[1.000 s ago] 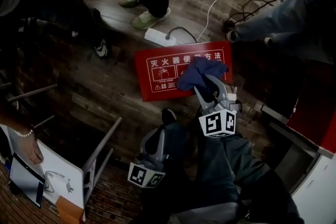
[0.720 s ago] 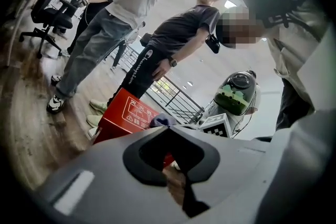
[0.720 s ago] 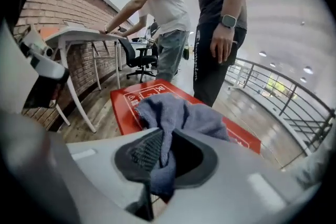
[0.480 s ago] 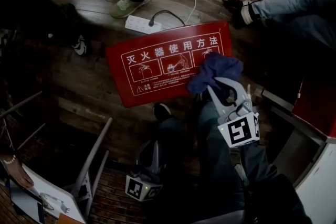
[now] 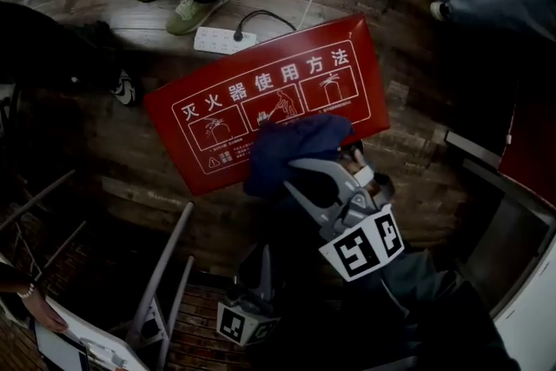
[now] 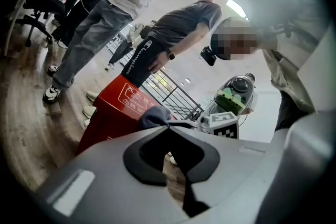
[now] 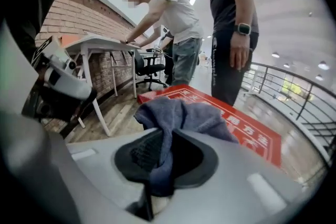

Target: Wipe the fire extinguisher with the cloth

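Our right gripper (image 5: 294, 173) has just been closing, and its jaws now pinch a fold of the blue cloth (image 5: 291, 143) between the black pads. The rest of the cloth bunches up above the tips. The right gripper view shows the fabric running down through the narrow gap, so the grip is firm and the jaws are only a little apart.

The cloth sits over the near long edge of the red fire extinguisher box (image 5: 369, 91), covering part of its white-printed face. We cannot tell whether the fabric presses on the box or hangs just above it. The box lies flat on the wooden floor (image 5: 104, 152), skewed so that its right end points away from us.

Our left gripper (image 6: 168, 128) is low and close to our legs, well apart from the box. Its jaws are together with nothing between them — only floor shows through the gap behind the pads.

Just beyond the far edge of the box lies a white power strip (image 5: 224, 40) with cables running off it. A pair of green shoes (image 5: 200, 6) stands behind the power strip — other people stand around the floor's far side.
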{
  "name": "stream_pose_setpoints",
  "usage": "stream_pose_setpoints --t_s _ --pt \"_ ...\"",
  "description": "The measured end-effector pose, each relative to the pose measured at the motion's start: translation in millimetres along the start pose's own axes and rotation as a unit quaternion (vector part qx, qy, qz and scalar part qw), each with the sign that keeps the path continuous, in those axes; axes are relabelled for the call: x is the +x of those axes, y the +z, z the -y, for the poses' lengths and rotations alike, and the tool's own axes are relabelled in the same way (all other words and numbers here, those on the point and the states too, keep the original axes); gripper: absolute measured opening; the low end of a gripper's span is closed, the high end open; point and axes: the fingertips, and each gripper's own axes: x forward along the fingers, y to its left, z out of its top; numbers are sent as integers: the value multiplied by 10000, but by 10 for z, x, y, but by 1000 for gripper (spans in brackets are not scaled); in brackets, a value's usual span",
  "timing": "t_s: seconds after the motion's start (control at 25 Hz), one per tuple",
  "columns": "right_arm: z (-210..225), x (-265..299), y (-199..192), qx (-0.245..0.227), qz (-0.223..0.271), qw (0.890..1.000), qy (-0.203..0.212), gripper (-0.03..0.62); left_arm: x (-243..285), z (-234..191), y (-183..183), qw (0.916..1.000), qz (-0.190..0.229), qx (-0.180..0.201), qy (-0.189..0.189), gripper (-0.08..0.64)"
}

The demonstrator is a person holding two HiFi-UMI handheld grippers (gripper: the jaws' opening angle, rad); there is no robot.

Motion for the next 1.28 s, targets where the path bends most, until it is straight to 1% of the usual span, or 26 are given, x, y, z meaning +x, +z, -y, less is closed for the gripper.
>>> stream_pose_setpoints --t_s 0.08,0.16,0.24,0.28,0.36,0.4,0.48,0.52,0.56,0.64,0.84,0.92,0.96,1.04,1.12,1.2,1.28 --pt "248 -312 -307 -62 -108 9989 -450 54 6 16 -1 10000 1 -9 -35 3" --pt "399 -585 -625 -68 -176 9963 -837 54 5 15 -11 10000 17 -26 -38 3" --pt "351 -697 -922 49 -323 9939 -1053 54 -17 -4 -33 10000 26 -48 13 3" --pt "282 -668 -1022 62 -385 9929 -1119 52 -31 -26 -44 10000 21 -57 43 3" --pt "197 -479 -1084 -6 -390 9908 -1299 52 -45 -77 -59 9999 19 -65 86 3" --pt "194 -355 -1061 -6 -298 9894 -1420 52 -53 -100 -63 9999 25 -63 107 3" --pt "197 -121 -1018 78 -158 9863 -1641 49 -82 -148 -53 9998 50 -52 164 3" --pt "168 -18 -1010 125 -141 9856 -1683 49 -99 -174 -36 9998 71 -45 196 3" --pt "108 84 -989 174 -107 9860 -1654 49 -117 -200 -15 9997 89 -40 223 3" --pt "-62 301 -879 231 41 9891 -1455 49 -165 -254 11 9996 105 -42 267 3" --pt "-583 897 -413 282 588 9958 -647 49 -241 -440 16 9989 106 12 458 3" --pt "-735 1073 -301 178 713 9964 -429 49 -248 -520 14 9984 73 105 554 3" --pt "-766 1109 -310 23 703 9967 -397 49 -244 -551 13 9980 45 155 604 3" --pt "-724 1089 -461 -355 537 9970 -423 48 -216 -562 34 9979 24 205 614 3" --pt "-582 1001 -748 -580 217 9969 -488 48 -184 -525 76 9984 32 210 524 3" --pt "-372 866 -1130 -522 -199 9966 -608 48 -170 -493 102 9988 35 200 452 3" --pt "-107 720 -1578 -145 -650 9943 -836 48 -152 -475 103 9989 57 170 427 3"
